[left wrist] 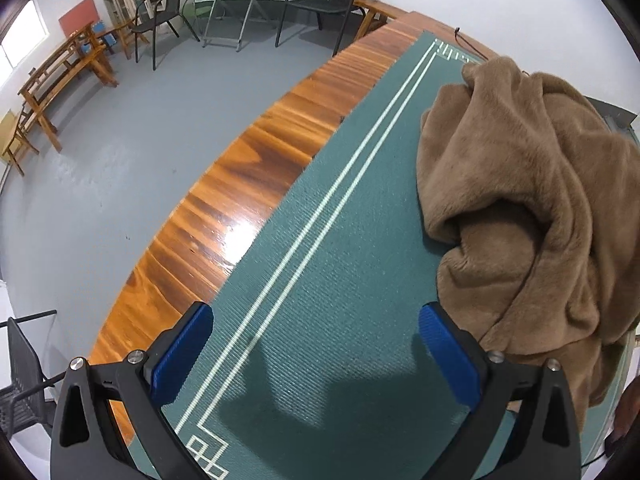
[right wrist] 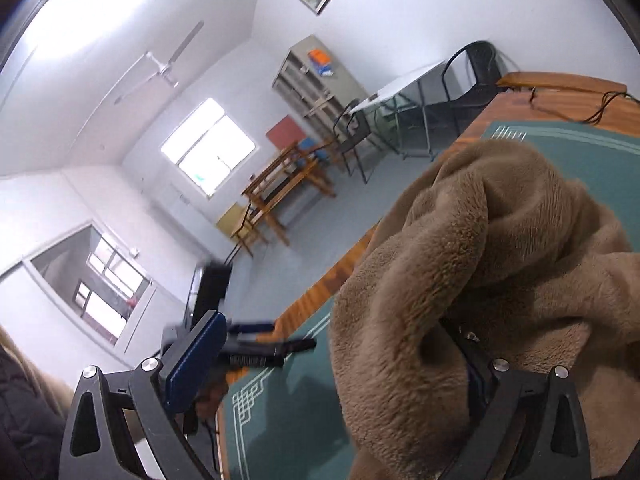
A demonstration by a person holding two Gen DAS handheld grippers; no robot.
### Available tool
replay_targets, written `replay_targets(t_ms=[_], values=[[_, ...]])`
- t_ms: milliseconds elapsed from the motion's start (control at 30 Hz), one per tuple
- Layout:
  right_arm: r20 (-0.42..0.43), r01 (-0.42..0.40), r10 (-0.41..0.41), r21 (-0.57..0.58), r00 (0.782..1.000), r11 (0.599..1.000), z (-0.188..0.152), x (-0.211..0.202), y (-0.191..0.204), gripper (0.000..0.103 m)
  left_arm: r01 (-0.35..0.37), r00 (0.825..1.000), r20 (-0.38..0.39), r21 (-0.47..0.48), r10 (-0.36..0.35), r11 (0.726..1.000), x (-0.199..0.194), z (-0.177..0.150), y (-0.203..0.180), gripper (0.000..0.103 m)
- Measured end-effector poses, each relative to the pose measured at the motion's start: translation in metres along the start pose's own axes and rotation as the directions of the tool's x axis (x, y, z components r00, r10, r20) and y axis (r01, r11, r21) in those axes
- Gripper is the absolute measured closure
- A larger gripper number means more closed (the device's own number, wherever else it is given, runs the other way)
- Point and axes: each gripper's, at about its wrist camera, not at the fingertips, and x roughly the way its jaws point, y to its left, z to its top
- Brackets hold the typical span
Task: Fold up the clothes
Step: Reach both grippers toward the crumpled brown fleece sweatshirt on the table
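Observation:
A brown fleece garment lies crumpled on the green mat, to the right in the left wrist view. My left gripper is open and empty above the mat, its right finger close to the garment's lower edge. In the right wrist view the garment fills the right half and drapes over my right gripper's right finger. My right gripper is open, its left blue pad bare. The left gripper shows blurred beyond it.
The mat lies on a glossy wooden table whose edge runs along the left. Beyond it is grey floor, black chairs, wooden benches and a white table. A black cable lies at the table's far end.

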Motion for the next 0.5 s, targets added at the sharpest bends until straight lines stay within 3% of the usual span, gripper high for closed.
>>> replay_targets(t_ms=[167, 267, 333, 433, 500], values=[[-0.066, -0.036, 0.035, -0.009, 0.997, 0.999, -0.040, 0.019, 0.023, 0.001, 0.034, 0.999, 0.033, 0.025, -0.035, 0.999, -0.121, -0.071, -0.062, 0.000], [-0.126, -0.069, 0.065, -0.031, 0.990, 0.997, -0.065, 0.023, 0.033, 0.001, 0.061, 0.995, 0.076, 0.028, -0.063, 0.998, -0.149, -0.063, -0.040, 0.000], [-0.154, -0.048, 0.038, -0.059, 0.987, 0.997, -0.081, 0.030, 0.045, 0.001, 0.089, 0.988, 0.120, 0.036, -0.093, 0.995, -0.163, -0.058, -0.026, 0.000], [-0.153, -0.037, 0.032, -0.032, 0.988, 0.999, -0.094, 0.031, 0.042, 0.001, 0.195, 0.954, 0.221, 0.055, -0.203, 0.979, -0.182, -0.062, -0.010, 0.000], [-0.132, -0.034, 0.035, 0.009, 0.991, 0.999, -0.099, 0.026, 0.034, 0.001, 0.257, 0.931, 0.250, 0.074, -0.267, 0.964, -0.191, -0.062, -0.017, 0.000]])
